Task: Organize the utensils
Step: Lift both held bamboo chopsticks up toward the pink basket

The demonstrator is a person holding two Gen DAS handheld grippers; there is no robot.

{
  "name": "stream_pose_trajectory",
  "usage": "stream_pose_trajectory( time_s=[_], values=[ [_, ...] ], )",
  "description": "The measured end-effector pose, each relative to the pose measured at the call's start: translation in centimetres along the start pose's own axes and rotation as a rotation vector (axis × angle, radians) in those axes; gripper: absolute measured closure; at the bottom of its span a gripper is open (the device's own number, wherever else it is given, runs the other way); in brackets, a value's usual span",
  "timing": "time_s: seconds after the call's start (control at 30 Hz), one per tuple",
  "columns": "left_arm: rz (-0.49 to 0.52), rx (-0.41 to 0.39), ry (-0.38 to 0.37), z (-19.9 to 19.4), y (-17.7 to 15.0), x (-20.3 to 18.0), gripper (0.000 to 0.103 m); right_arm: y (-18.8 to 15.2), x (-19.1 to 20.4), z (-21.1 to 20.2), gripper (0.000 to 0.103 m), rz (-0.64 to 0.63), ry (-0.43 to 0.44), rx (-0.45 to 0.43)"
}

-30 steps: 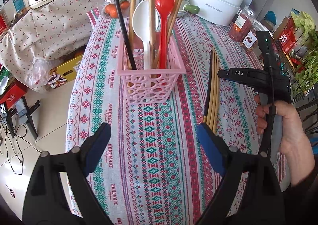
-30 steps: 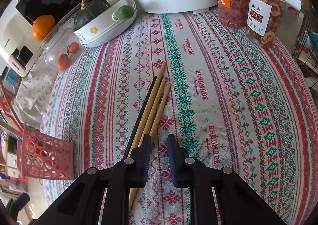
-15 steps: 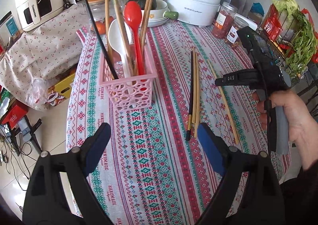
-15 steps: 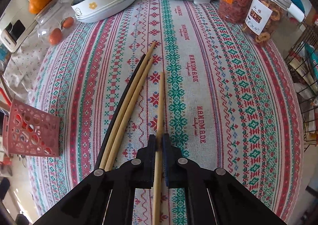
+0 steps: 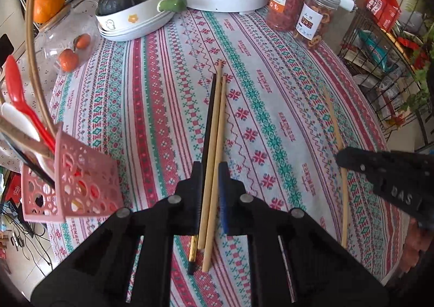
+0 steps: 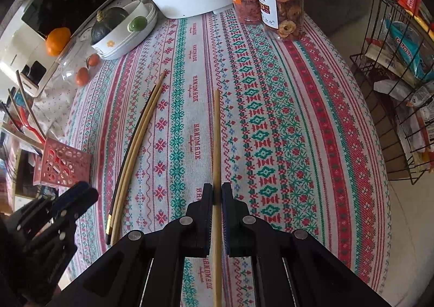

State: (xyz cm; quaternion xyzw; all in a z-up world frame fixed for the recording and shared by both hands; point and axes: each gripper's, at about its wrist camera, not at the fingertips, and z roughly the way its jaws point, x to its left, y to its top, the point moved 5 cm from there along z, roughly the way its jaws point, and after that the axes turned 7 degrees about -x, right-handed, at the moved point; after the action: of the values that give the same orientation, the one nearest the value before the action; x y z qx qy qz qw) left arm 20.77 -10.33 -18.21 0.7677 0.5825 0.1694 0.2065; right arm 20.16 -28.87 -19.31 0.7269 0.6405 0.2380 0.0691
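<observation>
While one bamboo chopstick is clamped between the narrow jaws of the right gripper, running straight out ahead of the fingers over the tablecloth, a bundle of three chopsticks is straddled by the left gripper. The left jaws are drawn narrow around the bundle, one black stick and two bamboo ones; whether the pads press on them cannot be told. The bundle is laid flat on the cloth, its ends poking out behind the fingers. A pink basket is seen at the table's left edge, loaded with a red spoon, a white spoon and more chopsticks.
</observation>
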Motion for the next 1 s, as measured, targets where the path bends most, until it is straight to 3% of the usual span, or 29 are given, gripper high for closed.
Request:
stream_pose_trajectory(
  time_s=[0.17, 0.33, 0.47, 0.7, 1.0],
  values=[
    [-0.087, 0.046, -0.015, 4.2, 3.0, 0.5, 0.094, -0.5, -1.2, -0.4, 0.097, 0.018, 0.023, 0.004],
    [-0.069, 0.080, 0.047, 6.7, 3.4, 0.4, 0.094, -0.5, -2.2, -0.7, 0.097, 0.034, 0.035, 0.006],
    [-0.073, 0.085, 0.065, 7.2, 3.6, 0.4, 0.095, -0.7, -3.0, -1.1, 0.097, 0.042, 0.041, 0.006],
    [-0.152, 0.095, -0.020, 7.0, 3.3, 0.9, 0.095, -0.7, -3.5, -0.7, 0.096, 0.057, 0.037, 0.014],
    [-0.085, 0.113, -0.015, 6.1, 2.4, -0.6, 0.095, -0.7, -3.3, -0.5, 0.096, 0.063, 0.038, 0.014]
  ],
)
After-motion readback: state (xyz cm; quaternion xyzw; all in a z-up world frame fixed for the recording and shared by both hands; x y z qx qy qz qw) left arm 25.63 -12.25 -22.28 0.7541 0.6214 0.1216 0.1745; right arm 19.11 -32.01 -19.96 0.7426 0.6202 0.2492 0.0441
